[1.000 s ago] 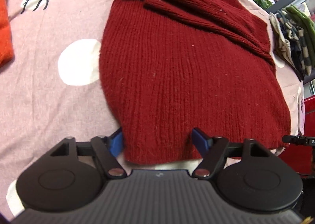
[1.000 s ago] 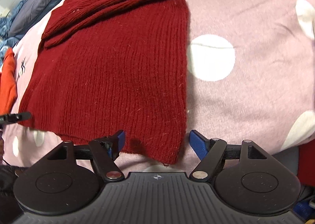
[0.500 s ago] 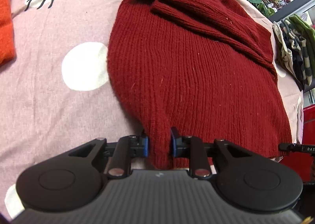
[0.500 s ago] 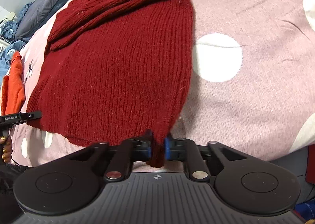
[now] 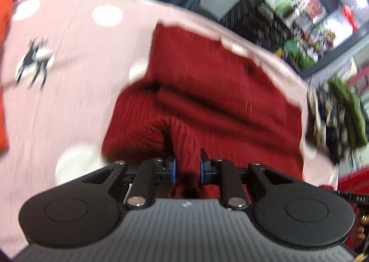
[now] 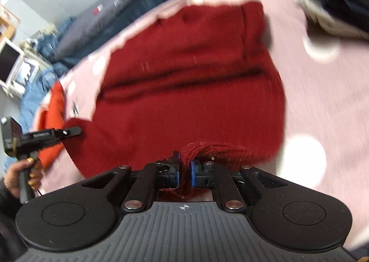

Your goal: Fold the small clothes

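Note:
A dark red knit sweater [image 5: 207,91] lies on a pink bedspread [image 5: 69,91] with white dots. My left gripper [image 5: 186,166] is shut on the sweater's bottom hem near its left corner and holds it lifted. My right gripper [image 6: 184,169] is shut on the hem at the right corner of the sweater [image 6: 191,91], also lifted. The lower part of the sweater bulges up and forward over its upper part. The left gripper also shows at the left of the right wrist view [image 6: 69,131]. Both views are motion-blurred.
An orange garment [image 5: 4,31] lies at the bed's left edge, also in the right wrist view [image 6: 52,112]. A pile of green and striped clothes [image 5: 334,119] sits at the right. A deer print [image 5: 34,61] marks the spread. Blue bedding and shelves lie beyond.
Both grippers closed on the hem corners, then lifted and carried the hem forward toward the collar. The sweater's lower half now rises and folds over the upper half.

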